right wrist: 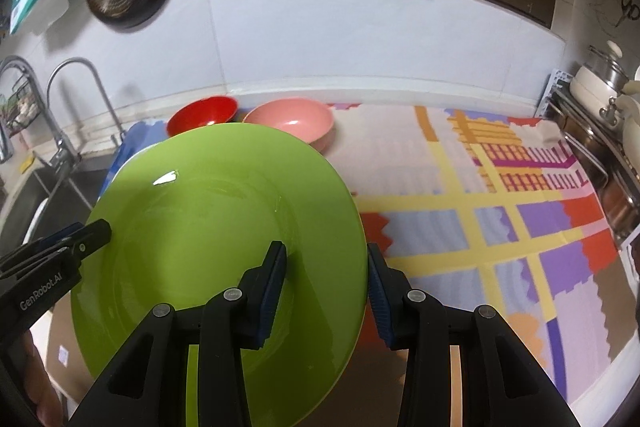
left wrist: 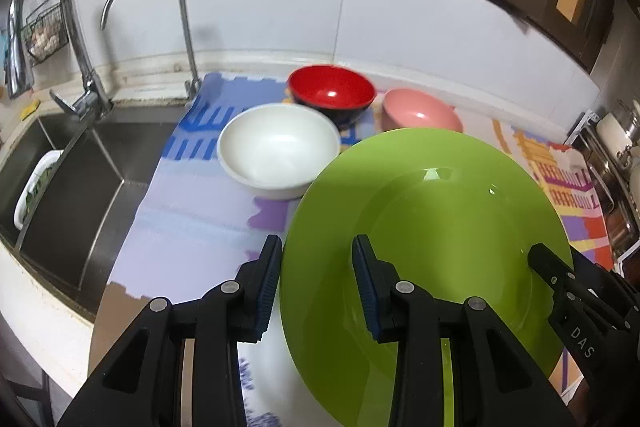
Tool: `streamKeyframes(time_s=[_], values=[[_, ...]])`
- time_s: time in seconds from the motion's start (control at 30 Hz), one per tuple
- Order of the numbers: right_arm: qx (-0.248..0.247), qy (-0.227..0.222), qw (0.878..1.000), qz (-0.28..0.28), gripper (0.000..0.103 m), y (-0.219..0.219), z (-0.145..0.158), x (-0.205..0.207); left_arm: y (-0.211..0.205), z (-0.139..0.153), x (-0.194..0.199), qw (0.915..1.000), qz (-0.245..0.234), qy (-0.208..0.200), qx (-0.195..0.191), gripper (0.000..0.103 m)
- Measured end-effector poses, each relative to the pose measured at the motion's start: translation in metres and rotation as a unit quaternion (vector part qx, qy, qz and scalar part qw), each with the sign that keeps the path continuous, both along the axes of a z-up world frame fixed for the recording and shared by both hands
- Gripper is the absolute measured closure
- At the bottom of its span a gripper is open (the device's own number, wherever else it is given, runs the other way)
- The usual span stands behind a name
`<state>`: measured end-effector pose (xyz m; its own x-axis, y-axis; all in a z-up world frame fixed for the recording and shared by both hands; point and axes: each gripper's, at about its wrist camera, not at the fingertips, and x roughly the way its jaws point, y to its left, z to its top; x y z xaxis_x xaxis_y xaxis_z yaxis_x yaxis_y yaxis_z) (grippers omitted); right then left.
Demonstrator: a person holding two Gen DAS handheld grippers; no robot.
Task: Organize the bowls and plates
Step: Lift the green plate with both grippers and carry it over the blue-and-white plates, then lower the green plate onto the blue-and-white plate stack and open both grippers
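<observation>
Care is needed while the green plate (left wrist: 424, 227) is carried between both claws above the worktop (right wrist: 440, 163). The left claw (left wrist: 318, 283) is clamped narrowly over the plate's left rim, the right claw (right wrist: 326, 287) over its right rim, so both should be kept level with each other and the plate lowered flat on the patterned mat (right wrist: 500, 211). A glossy, broad-rimmed plate is seen, probably slippery. Beyond it, at the far side, the white bowl (left wrist: 278, 147), red bowl (left wrist: 332, 93) and pink bowl (left wrist: 420, 111) are grouped closely.
</observation>
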<state>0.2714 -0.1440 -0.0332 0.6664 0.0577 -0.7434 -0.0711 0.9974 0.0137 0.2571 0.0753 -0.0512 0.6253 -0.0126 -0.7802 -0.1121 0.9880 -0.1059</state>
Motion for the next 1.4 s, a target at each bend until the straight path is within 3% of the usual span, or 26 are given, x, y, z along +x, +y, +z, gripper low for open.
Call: streamKeyframes(time_s=[0.6, 1.4], values=[[-0.005, 0.070, 0.997, 0.027, 0.062, 0.047, -0.043, -0.017, 0.037, -0.042, -0.018, 0.9976, 0.010, 0.067, 0.012, 0.067], [-0.006, 0.129, 0.991, 0.035, 0.060, 0.054, -0.080, -0.013, 0.042, -0.075, -0.015, 0.9922, 0.012, 0.123, 0.011, 0.067]])
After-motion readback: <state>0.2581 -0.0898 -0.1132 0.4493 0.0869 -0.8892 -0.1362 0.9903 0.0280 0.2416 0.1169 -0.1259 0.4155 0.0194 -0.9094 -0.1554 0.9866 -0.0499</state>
